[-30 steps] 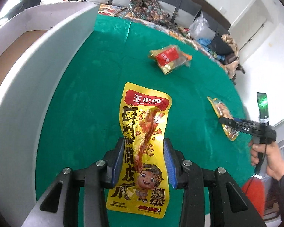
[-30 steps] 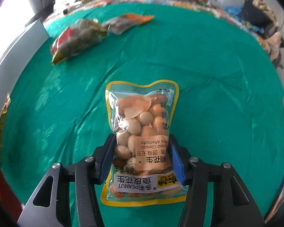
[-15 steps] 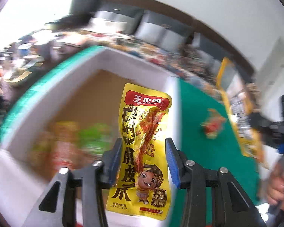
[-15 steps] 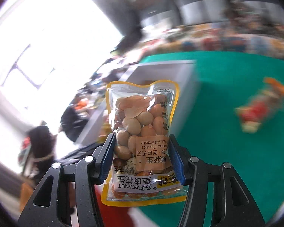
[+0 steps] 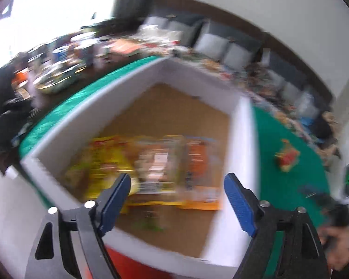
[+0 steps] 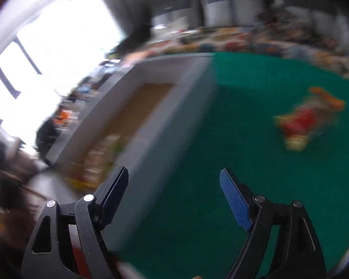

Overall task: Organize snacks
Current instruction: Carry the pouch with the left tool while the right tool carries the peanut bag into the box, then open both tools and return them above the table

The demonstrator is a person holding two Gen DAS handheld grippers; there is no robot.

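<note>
Left wrist view: the left gripper hangs over the white box, jaws spread wide and empty; glossy snack packets lie blurred on its brown floor. The right gripper, also agape, hovers above green cloth near a red packet

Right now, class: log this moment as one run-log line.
left gripper: open, empty, over white box | right gripper: open, empty | blurred snack packets: in box | red snack packet: on green tablecloth
</note>
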